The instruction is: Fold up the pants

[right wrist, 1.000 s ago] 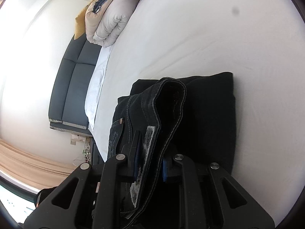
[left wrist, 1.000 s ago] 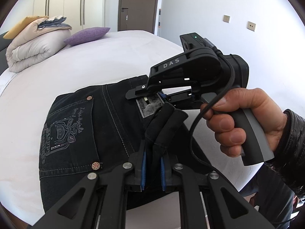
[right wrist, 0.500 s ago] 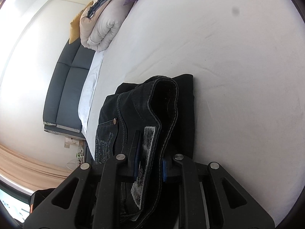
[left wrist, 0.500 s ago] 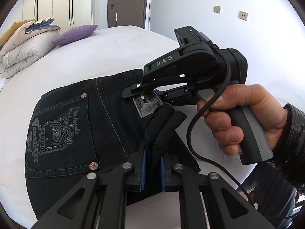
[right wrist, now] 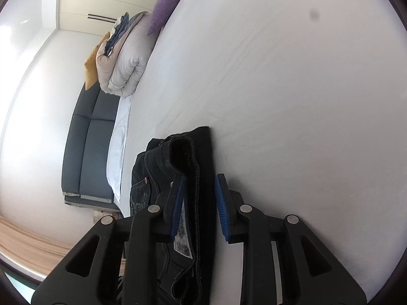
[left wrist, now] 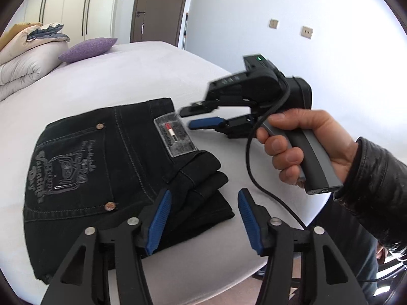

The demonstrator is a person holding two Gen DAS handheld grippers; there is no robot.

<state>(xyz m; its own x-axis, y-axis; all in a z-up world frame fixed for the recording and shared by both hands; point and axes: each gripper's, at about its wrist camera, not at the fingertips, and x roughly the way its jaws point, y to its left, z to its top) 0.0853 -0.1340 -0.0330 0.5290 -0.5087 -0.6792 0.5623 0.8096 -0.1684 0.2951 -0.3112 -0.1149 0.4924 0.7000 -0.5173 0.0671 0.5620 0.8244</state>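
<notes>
Nearest you, your left gripper [left wrist: 202,219] has its jaws opening wide, the pads clear of the cloth, with the near right corner of the folded black pants [left wrist: 106,167] lying between them on the white bed [left wrist: 142,76]. To the right, your right gripper [left wrist: 189,118] is held in your hand [left wrist: 300,142] just off the waistband label; its jaws are opening too, with the pants' edge between them, no longer pinched. Far left sit a purple pillow [left wrist: 87,49] and a rolled duvet [left wrist: 21,70].
</notes>
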